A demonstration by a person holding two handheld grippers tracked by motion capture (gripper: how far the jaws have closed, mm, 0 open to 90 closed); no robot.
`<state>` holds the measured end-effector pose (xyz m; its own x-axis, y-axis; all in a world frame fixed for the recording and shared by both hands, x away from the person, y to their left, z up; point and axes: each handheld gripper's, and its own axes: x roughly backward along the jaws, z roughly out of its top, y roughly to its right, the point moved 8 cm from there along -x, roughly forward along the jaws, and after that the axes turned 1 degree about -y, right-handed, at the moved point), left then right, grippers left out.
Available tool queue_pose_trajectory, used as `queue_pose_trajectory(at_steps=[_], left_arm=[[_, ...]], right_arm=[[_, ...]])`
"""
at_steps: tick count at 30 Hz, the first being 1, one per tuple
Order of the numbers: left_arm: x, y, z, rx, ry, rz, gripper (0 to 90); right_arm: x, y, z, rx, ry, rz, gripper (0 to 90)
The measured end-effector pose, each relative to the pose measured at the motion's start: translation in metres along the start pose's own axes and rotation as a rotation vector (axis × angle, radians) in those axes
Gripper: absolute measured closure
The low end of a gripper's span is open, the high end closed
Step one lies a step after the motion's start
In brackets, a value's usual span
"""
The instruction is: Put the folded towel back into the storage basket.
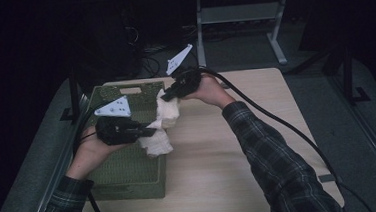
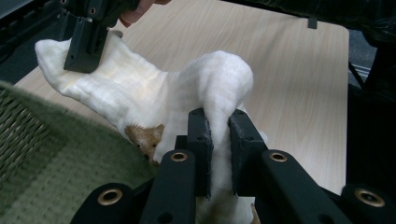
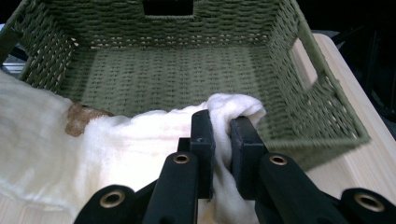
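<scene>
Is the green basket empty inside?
Empty: the basket shows a bare woven floor; the white cloth hangs at its rim, clamped by both grippers.

Dark lab: bare workbench [image 1: 259, 151], metal frame stands [image 1: 276, 39], floor cables [image 1: 150, 63].

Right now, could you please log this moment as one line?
left gripper: shut on cloth | right gripper: shut on cloth | cloth: held above green basket rim

No readable text, labels or numbers.
</scene>
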<state>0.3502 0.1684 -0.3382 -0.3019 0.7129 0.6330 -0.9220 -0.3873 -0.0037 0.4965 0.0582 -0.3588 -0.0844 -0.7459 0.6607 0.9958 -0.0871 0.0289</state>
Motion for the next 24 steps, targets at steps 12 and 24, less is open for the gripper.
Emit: queue_pose_trajectory(at_steps=[12, 24], left_arm=[[0.024, -0.010, -0.032, 0.049, -0.014, 0.042, 80.0], [0.026, -0.005, -0.053, 0.068, -0.027, 0.019, 79.6]], right_arm=[[-0.043, -0.004, 0.021, 0.010, 0.004, 0.030, 81.5], [-0.068, -0.013, 0.021, 0.020, -0.023, 0.053, 81.4]])
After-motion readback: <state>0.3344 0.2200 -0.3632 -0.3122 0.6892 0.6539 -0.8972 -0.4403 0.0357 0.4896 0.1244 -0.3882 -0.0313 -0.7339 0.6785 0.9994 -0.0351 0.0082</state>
